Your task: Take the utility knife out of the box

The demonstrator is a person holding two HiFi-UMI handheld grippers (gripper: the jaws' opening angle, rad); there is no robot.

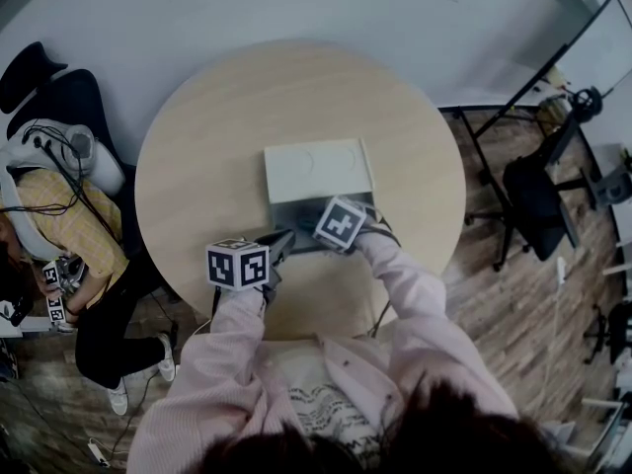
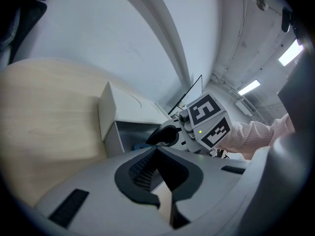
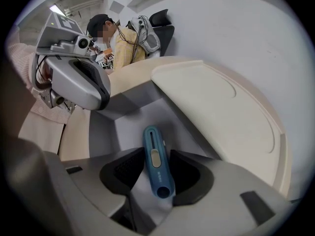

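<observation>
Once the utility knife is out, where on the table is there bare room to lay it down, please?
The table is bare left of the box and its lid, bare to their right, and along the far edge beyond the lid. The near edge is crowded: the left claw and the right claw meet at the box there.

Head view overhead; gripper views close in, apparently all sharing the box (image 1: 318,171).

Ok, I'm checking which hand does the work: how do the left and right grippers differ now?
The left gripper has its jaws together on nothing, beside the box; the right gripper reaches into it, jaws apart around the blue utility knife. Both bear a marker cube.
</observation>
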